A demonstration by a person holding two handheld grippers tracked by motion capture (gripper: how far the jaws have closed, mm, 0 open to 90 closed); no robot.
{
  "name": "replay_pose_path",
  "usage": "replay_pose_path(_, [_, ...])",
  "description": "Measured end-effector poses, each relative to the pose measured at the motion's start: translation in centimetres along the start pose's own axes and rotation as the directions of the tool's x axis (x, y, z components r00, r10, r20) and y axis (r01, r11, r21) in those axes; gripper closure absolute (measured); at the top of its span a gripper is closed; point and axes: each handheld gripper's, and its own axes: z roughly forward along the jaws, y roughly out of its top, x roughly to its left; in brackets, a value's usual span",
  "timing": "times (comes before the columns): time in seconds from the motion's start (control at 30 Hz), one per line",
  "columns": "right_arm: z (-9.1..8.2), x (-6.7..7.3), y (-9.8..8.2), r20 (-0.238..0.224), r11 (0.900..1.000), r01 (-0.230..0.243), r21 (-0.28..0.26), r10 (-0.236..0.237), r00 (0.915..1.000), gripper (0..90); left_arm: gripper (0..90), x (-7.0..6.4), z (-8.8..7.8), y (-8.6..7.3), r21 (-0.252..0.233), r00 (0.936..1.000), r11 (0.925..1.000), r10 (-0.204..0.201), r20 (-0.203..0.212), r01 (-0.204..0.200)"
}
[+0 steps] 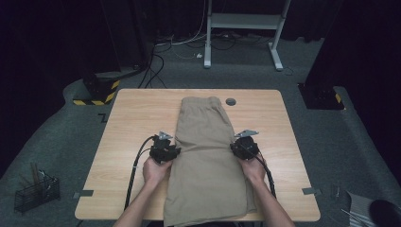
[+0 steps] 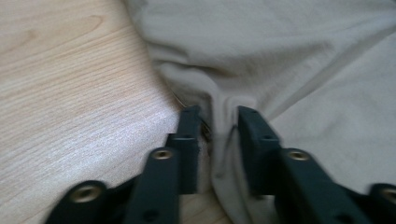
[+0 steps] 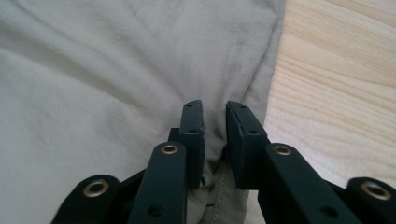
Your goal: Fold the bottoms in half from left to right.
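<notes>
The left gripper (image 1: 166,150) and right gripper (image 1: 244,147) are being held at opposite side edges of the khaki shorts (image 1: 208,161), each with jaws slightly parted around a pinched fabric fold. The shorts are lying lengthwise down the table (image 1: 132,123), waistband pointing away.

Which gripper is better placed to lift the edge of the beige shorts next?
Probably neither: the left gripper and the right gripper each have a fold of the beige shorts between their jaws, at opposite side edges.
</notes>
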Motion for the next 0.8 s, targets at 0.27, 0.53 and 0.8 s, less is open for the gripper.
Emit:
replay_pose_path(0.27, [-2.6, 2.9, -2.6, -0.049, 0.998, 0.055, -0.006, -0.055, 0.9972, 76.2, 80.8, -0.4, -2.3, -2.5, -0.001, 0.9998, 0.9998, 0.018, 0.003, -0.018])
replay_pose_path(0.53, [-1.8, 1.1, -0.1, -0.048, 0.996, -0.073, -0.043, 0.071, 0.9963, 63.8, 60.2, 0.2, -1.0, -1.4, -0.042, 0.9988, 0.9982, -0.042, 0.025, 0.043])
replay_pose_path(0.8, [-0.6, 0.3, 1.6, 0.034, 1.0, 0.001, -0.01, -0.001, 0.9994, 90.0, 67.5, 0.4, -1.0, -1.4, -0.031, 0.9982, 0.9995, 0.004, -0.06, -0.006])
